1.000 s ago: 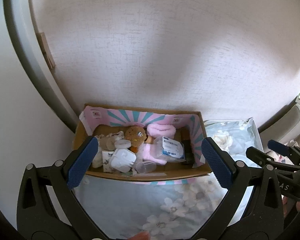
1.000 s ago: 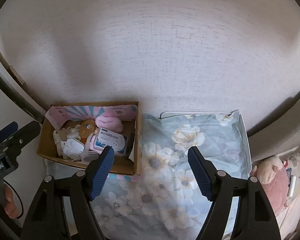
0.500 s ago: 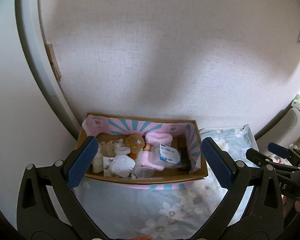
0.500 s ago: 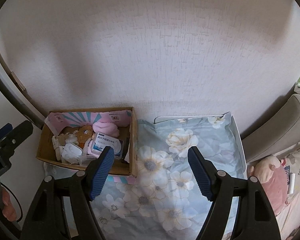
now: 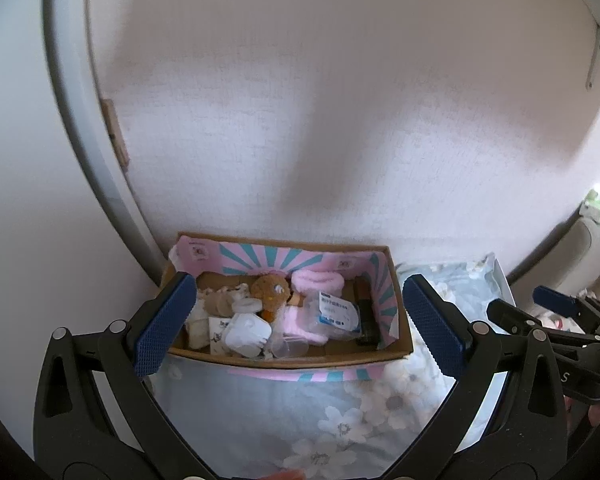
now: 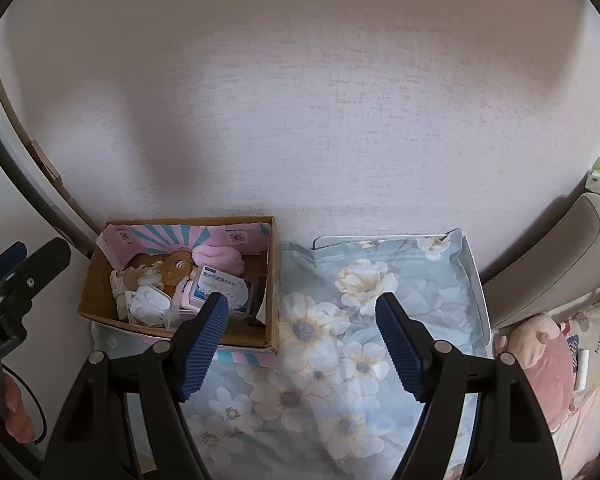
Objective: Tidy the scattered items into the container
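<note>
A cardboard box (image 5: 288,356) with a pink and teal striped lining stands against the wall on a floral cloth; it also shows in the right wrist view (image 6: 274,280). It holds several small items: a pink fluffy thing (image 5: 318,282), a brown plush toy (image 5: 270,290), a white and blue packet (image 5: 336,314), and white plastic pieces (image 5: 246,334). My left gripper (image 5: 298,330) is open and empty, held back from the box. My right gripper (image 6: 302,344) is open and empty above the cloth, right of the box.
The floral cloth (image 6: 364,320) covers a white tray-like surface (image 6: 474,280) against the textured wall. A pink pig plush (image 6: 544,364) and cushions lie at the right. A grey chair back (image 6: 548,256) stands right. A white door frame (image 5: 84,152) is at the left.
Both grippers have pulled back and upward from the box, which now looks smaller and lower in both views. Both stay open and empty.
</note>
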### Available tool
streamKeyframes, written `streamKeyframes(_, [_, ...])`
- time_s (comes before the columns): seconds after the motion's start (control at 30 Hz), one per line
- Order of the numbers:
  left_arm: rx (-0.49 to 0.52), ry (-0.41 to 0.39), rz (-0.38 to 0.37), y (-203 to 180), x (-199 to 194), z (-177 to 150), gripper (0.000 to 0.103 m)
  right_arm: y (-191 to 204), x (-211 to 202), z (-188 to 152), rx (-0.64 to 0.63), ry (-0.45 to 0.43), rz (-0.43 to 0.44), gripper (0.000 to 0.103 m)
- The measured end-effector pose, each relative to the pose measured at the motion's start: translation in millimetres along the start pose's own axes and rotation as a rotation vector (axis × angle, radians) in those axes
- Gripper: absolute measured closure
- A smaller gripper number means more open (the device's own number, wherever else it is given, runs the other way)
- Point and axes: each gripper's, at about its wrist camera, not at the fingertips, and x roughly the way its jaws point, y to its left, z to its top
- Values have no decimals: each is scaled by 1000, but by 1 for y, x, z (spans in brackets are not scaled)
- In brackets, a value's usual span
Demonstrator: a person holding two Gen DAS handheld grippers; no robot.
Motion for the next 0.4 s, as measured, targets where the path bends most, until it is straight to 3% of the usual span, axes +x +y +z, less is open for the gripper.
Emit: streamKeyframes(0.4, [3, 11, 10, 3, 0, 1, 1, 2, -5, 1, 0, -16, 5, 31])
